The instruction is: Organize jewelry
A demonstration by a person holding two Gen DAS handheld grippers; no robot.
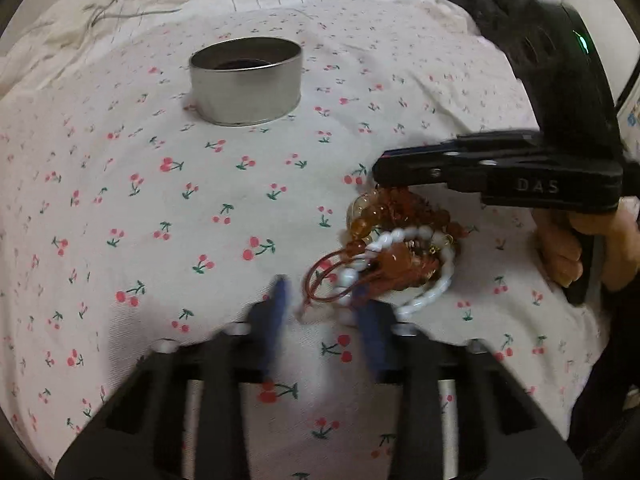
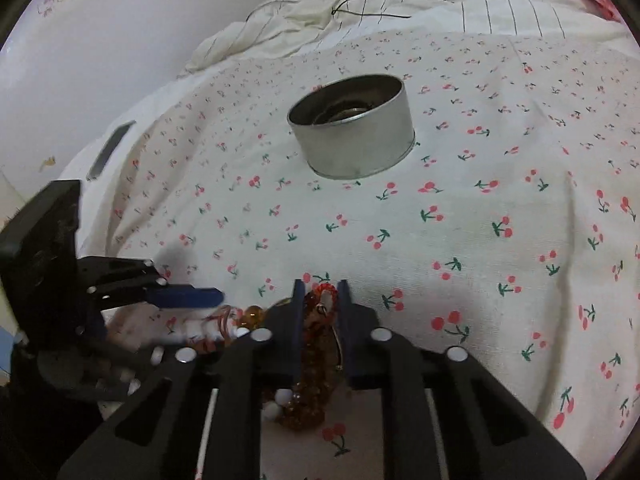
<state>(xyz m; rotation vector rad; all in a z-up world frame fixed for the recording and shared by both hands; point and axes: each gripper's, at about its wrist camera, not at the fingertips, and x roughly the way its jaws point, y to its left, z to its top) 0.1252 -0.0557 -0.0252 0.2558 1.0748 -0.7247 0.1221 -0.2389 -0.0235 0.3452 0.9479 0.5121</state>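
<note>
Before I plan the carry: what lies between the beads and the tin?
Only bare cherry-print sheet lies between the beads and the tin; both wrist views show it.

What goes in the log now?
right claw: shut on amber beads | left claw: open by white beads | tin: upright

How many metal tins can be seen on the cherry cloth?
1. The tin stands upright and open on the cloth, away from the pile of beads. Nothing suggests that another one is hidden, but the views do not show the whole bed.
</note>
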